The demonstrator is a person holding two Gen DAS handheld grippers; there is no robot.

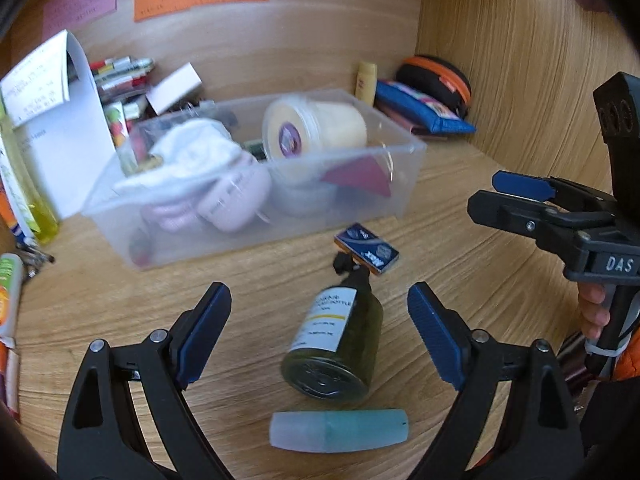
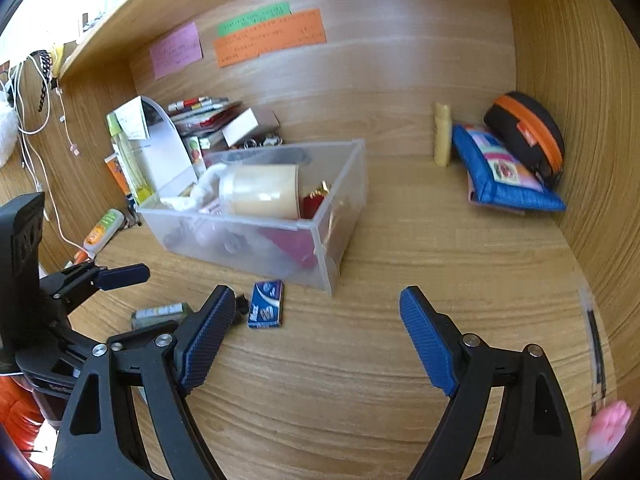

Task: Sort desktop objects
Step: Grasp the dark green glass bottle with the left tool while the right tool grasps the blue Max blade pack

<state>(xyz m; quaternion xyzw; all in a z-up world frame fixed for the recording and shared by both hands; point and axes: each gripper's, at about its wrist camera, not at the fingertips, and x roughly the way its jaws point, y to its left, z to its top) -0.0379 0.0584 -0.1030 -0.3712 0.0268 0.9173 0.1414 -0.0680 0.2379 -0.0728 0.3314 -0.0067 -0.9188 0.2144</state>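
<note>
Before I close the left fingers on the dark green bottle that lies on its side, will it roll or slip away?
The dark green bottle is round and lies on the bare wooden desk, so a sideways nudge will probably roll it. Its surface looks glossy, so it may slip. The black pump top nearly touches the small blue box, which it may push.

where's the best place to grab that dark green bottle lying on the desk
Probably across its round body, at the labelled middle. The bottle lies on its side, base toward the left gripper, pump toward the clear bin. Come down from above, one finger on each long side; the pump end is thin and crowded by the blue packet.
</note>
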